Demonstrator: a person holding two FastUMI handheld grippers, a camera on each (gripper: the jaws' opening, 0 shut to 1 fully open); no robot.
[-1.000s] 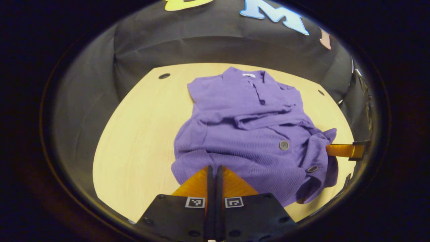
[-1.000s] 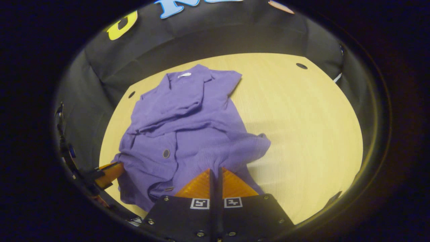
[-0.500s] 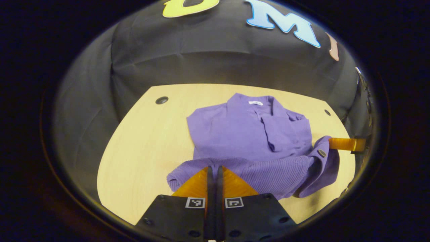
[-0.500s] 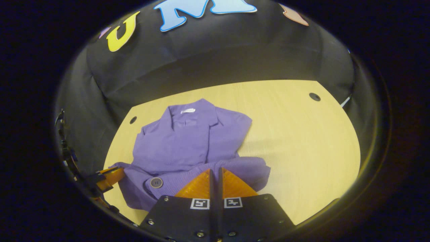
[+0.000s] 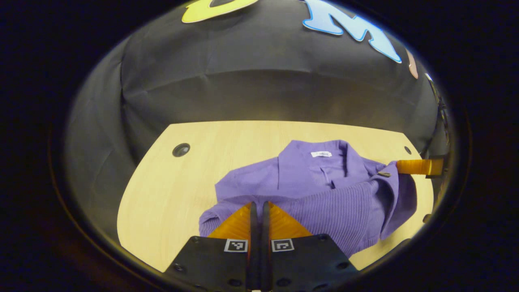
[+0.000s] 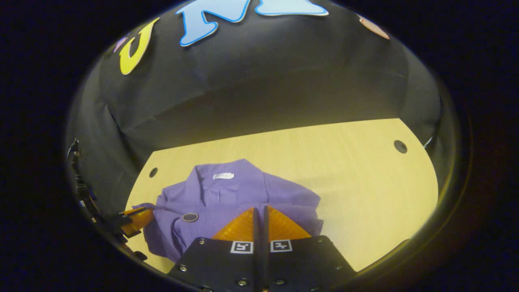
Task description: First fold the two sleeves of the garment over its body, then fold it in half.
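Left gripper (image 5: 256,209) and right gripper (image 6: 259,214), both clamped on the hem of the purple garment (image 5: 324,194), lower centre; soft, limp knit, best held at hem corners.

Right gripper (image 6: 260,211) clamped on purple garment (image 6: 227,194) hem, over table (image 6: 365,182).

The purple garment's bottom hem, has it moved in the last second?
Yes. The hem, pinched by both grippers, has been carried up over the garment toward its collar label, which lies in place on the table.
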